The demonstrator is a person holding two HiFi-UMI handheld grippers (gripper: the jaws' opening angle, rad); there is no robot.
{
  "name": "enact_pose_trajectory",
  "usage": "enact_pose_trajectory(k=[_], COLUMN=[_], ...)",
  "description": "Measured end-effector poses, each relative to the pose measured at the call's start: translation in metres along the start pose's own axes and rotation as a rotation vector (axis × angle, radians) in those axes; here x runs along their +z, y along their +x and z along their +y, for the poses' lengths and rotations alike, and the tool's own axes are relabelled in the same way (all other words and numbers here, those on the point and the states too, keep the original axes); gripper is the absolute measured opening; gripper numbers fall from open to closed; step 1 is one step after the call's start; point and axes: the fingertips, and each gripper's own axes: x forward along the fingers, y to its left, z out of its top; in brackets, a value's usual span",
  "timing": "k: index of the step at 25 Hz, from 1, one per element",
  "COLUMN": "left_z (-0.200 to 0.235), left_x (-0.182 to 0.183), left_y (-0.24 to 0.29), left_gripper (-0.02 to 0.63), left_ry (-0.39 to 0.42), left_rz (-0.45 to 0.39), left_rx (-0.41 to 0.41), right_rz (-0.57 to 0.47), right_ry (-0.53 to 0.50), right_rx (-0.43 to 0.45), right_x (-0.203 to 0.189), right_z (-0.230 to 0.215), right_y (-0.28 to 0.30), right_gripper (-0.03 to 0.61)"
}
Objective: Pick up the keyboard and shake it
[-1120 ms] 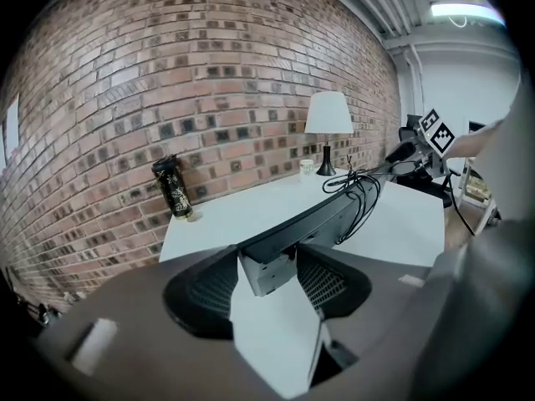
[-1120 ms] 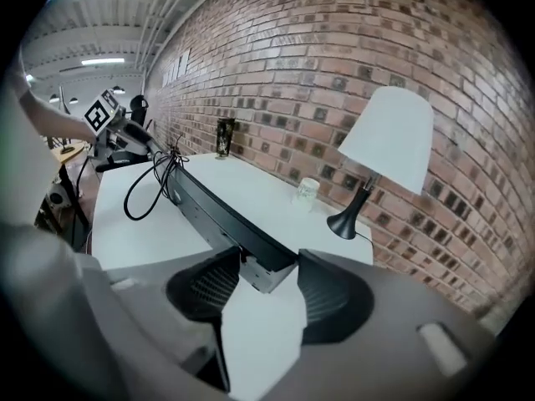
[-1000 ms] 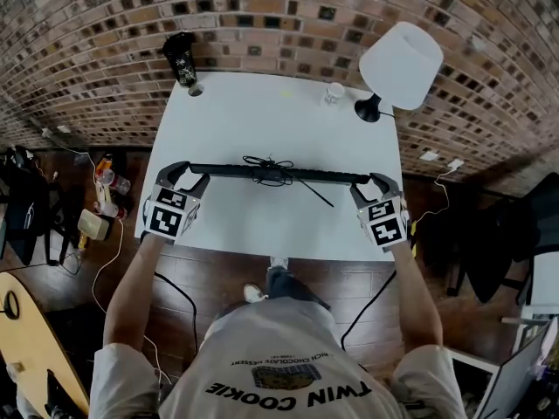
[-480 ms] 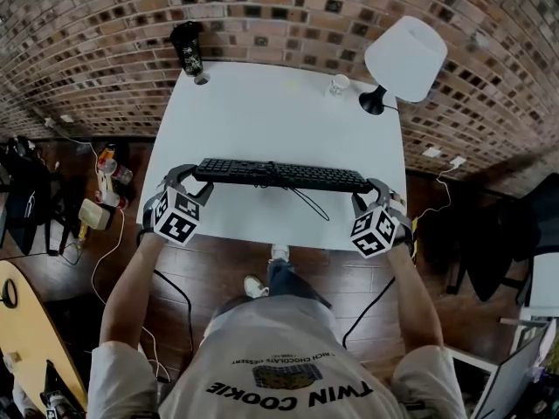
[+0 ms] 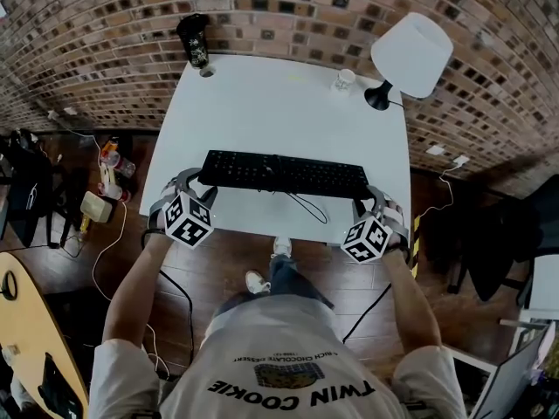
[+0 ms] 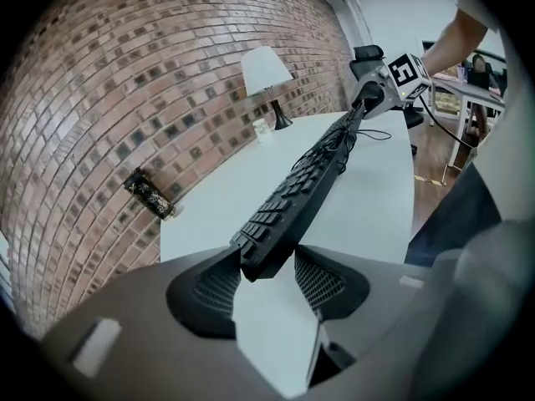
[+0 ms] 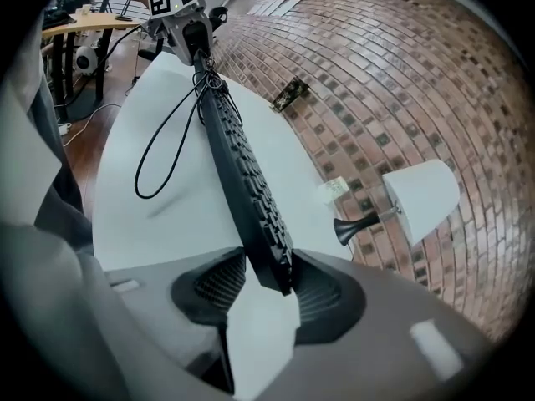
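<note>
The black keyboard (image 5: 284, 175) is hanging lengthwise above the near half of the white desk (image 5: 262, 103), lifted clear of it and casting a faint shadow on the surface below, with its keys facing up. Its cable (image 5: 307, 206) is bunching on top near the middle and drooping in a loop toward the near edge of the desk. The left hand-held gripper (image 5: 194, 182) is clamping the keyboard's left end, its two pads pressing on either face of the end, as the left gripper view is showing. The right hand-held gripper (image 5: 367, 201) is grasping the right end, its jaws closing in on the thin edge sitting between them. Both of the person's arms are reaching forward from the bottom of the head view. Farther back on the desk, a white-shaded lamp (image 5: 410, 55) is standing at the far right corner, a small pale cup (image 5: 345, 78) is sitting just beside its base, and a dark patterned can (image 5: 196, 40) is standing at the far left corner against the brick wall (image 5: 105, 24).
</note>
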Motion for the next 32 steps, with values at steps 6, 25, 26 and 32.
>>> enact_pose_trajectory(k=[6, 25, 26, 32], left_z=[-0.011, -0.034, -0.036, -0.061], left_x=[-0.01, -0.017, -0.016, 0.005], left_y=[0.004, -0.008, -0.011, -0.03], left_gripper=[0.209, 0.082, 0.08, 0.04], left_ry=[0.043, -0.113, -0.141, -0.287], left_rz=[0.018, 0.013, 0.005, -0.041], left_rx=[0.007, -0.064, -0.059, -0.027], right_rz=[0.02, 0.076, 0.065, -0.051], right_ry=[-0.027, 0.0, 0.022, 0.235], right_rx=[-0.001, 0.19, 0.202, 0.29], right_x=[-0.006, -0.004, -0.001, 0.032], right_z=[0.013, 0.046, 0.047, 0.047], right_y=[0.004, -0.006, -0.009, -0.032], right_gripper=[0.169, 0.17, 0.17, 0.169])
